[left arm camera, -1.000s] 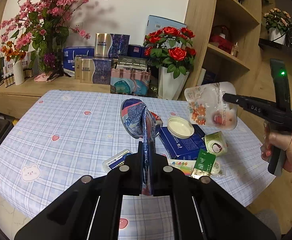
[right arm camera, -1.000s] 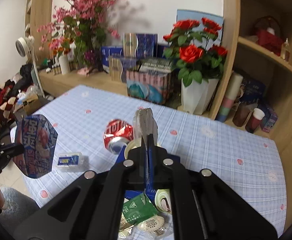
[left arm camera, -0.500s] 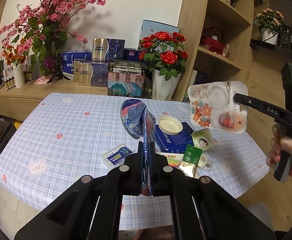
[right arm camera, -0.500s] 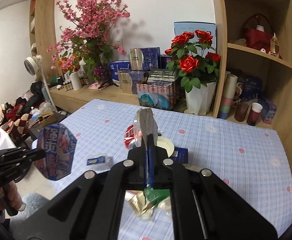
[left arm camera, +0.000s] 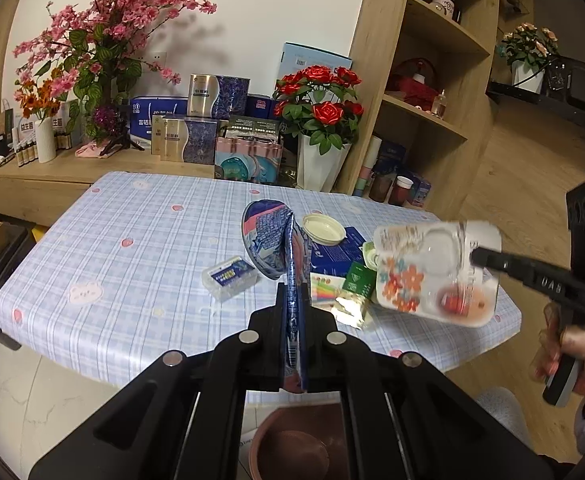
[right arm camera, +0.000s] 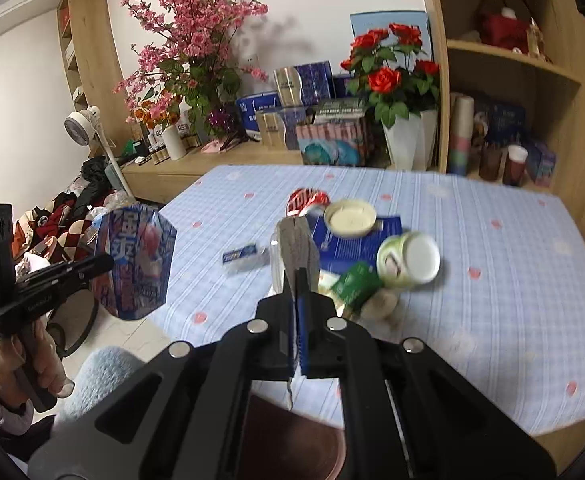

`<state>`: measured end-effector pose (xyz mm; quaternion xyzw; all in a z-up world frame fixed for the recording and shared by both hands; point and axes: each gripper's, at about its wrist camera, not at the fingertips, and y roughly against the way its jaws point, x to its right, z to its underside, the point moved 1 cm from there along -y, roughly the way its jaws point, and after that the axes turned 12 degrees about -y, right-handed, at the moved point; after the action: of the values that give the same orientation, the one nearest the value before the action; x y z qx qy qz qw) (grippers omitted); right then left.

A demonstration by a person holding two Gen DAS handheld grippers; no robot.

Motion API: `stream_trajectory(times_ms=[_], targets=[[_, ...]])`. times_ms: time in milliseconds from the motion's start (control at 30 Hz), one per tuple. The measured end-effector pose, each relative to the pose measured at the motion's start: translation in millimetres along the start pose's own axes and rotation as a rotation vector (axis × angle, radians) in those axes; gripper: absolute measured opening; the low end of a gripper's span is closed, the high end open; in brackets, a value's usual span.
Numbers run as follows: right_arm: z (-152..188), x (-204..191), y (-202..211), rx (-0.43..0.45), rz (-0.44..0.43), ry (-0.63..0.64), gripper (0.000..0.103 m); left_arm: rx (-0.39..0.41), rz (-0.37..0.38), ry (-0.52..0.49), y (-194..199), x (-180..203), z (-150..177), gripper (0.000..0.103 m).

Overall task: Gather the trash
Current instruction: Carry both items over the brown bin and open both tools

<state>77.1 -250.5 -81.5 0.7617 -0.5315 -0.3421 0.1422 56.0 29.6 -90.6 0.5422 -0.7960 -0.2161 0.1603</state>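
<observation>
My left gripper (left arm camera: 292, 312) is shut on a blue snack wrapper (left arm camera: 270, 236), held in the air off the table's near edge; the wrapper also shows in the right wrist view (right arm camera: 136, 260). My right gripper (right arm camera: 298, 304) is shut on a clear flowered plastic pouch (left arm camera: 432, 272), seen edge-on in its own view (right arm camera: 296, 244). A brown trash bin (left arm camera: 292, 444) stands on the floor below both grippers. On the table (left arm camera: 132, 240) lie a crushed red can (right arm camera: 306, 200), a white lid (left arm camera: 324, 229), a blue box (left arm camera: 336, 254), a green packet (left arm camera: 358, 284), a small cup (right arm camera: 408, 258) and a small clear box (left arm camera: 230, 276).
A vase of red roses (left arm camera: 320, 128), gift boxes (left arm camera: 196, 136) and pink blossoms (left arm camera: 104, 48) stand behind the table. Wooden shelves (left arm camera: 432, 112) rise at the right. A fan (right arm camera: 82, 124) and piled clothes (right arm camera: 60, 220) are at the left.
Both grippers have pulled back from the table and lifted away with the wrapper and pouch. The brown bin has come into view below them.
</observation>
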Motion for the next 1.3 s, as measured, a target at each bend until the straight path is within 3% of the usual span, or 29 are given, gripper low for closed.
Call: stream_trajectory(times_ms=[467, 833, 1000, 1067, 1100, 1133, 1167, 1267, 1300], targets=[[81, -12, 29, -0.133, -0.04, -0.011, 0.006, 0.004, 0.015, 0.007, 50, 33, 42, 0.005], [129, -11, -17, -0.315, -0.049, -0.025, 0.006, -0.061, 0.053, 0.033, 29, 38, 68, 0.005], [138, -11, -37, -0.357, -0.059, -0.049, 0.006, -0.104, 0.055, 0.048, 15, 33, 77, 0.005], [137, -10, -41, -0.355, -0.063, -0.056, 0.014, -0.109, 0.051, 0.049, 12, 33, 78, 0.005], [135, -9, -41, -0.343, -0.071, -0.065, 0.032, -0.112, 0.052, 0.047, 11, 33, 77, 0.005], [133, -9, -40, -0.331, -0.078, -0.072, 0.043, -0.114, 0.053, 0.045, 10, 33, 77, 0.005], [131, -8, -39, -0.318, -0.08, -0.073, 0.046, -0.118, 0.055, 0.04, 9, 35, 78, 0.005], [122, -6, -31, -0.244, -0.048, -0.055, 0.071, -0.126, 0.062, 0.031, 5, 38, 79, 0.005], [118, -5, -26, -0.199, -0.019, -0.045, 0.085, -0.129, 0.065, 0.028, 4, 39, 80, 0.005]])
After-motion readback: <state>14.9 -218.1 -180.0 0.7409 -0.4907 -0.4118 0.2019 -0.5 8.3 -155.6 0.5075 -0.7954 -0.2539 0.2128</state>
